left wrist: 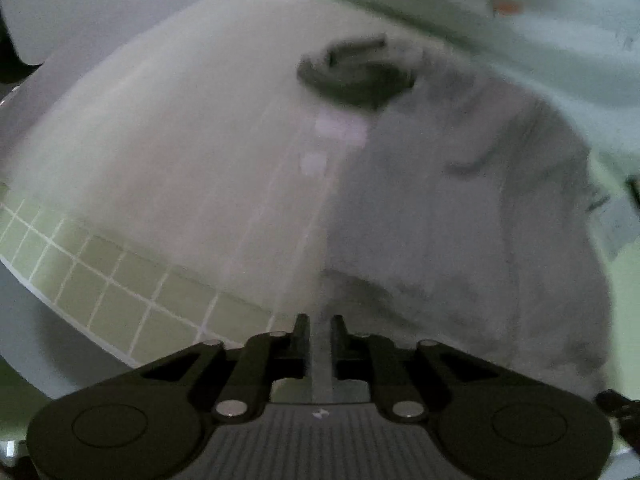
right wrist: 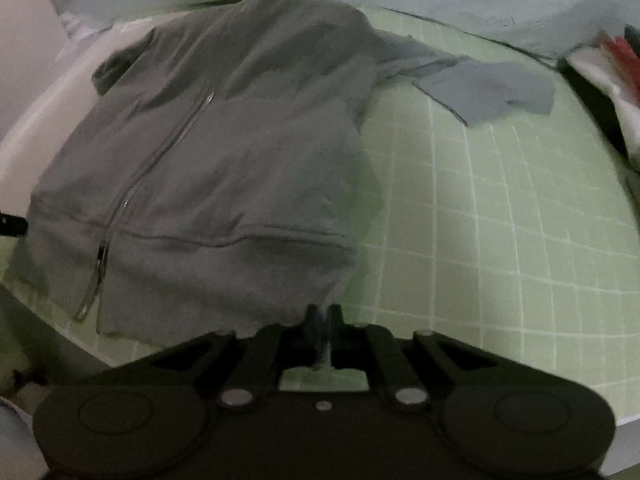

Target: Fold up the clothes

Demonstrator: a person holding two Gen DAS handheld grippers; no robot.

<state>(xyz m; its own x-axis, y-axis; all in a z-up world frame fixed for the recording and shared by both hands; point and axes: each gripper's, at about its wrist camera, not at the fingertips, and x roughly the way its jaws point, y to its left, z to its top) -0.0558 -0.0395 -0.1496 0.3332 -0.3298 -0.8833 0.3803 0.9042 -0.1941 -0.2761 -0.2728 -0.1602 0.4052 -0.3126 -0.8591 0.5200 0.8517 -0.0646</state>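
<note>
On the green mat [right wrist: 500,220], blur obscures the grey jacket [right wrist: 224,152] hem near the right gripper [right wrist: 323,320].

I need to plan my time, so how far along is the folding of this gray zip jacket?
Early. The jacket lies flat and zipped on the green mat, one sleeve out sideways. Both hand-held grippers, right and left, pinch its hem. All folds remain.

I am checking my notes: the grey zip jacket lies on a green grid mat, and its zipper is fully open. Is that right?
Not quite. In the right wrist view the zipper of the grey jacket looks closed along its visible length. The jacket does lie on the green grid mat.
</note>
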